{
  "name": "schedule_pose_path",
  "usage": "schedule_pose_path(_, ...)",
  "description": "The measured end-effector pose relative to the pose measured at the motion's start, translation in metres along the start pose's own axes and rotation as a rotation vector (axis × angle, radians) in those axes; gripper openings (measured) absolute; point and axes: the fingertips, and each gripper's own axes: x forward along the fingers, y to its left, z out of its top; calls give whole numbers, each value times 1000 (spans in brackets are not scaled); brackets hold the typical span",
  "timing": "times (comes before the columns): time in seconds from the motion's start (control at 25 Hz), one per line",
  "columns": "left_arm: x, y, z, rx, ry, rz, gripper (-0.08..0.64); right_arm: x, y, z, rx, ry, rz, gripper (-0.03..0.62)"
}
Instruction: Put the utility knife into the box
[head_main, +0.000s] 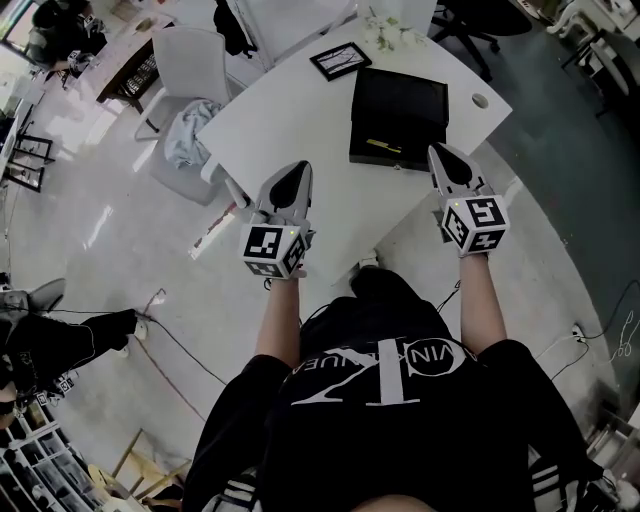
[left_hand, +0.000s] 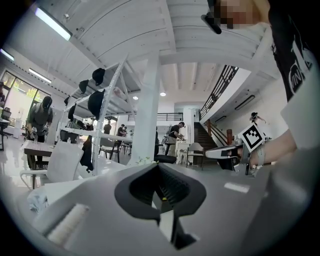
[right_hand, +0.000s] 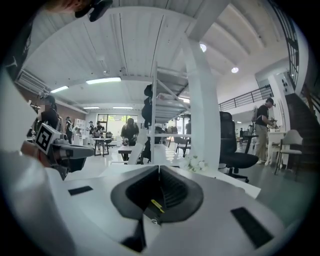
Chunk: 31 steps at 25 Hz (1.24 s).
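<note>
Left claw (head_main: 300, 172), right claw (head_main: 439, 153) closed; knife (head_main: 383, 146) in box (head_main: 400, 100)

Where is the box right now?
In the head view, the black box sits on the white table, just ahead of the right hand-held gripper, a small frame beyond it.

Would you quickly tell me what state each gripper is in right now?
Left gripper: shut, jaws together, holding nothing.
Right gripper: shut, jaws together, holding nothing.
</note>
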Motion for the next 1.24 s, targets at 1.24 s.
schedule_pose_path(1.24,-27,-19,20,44,-60,-1,8,-43,15,7,22,-83,-14,20)
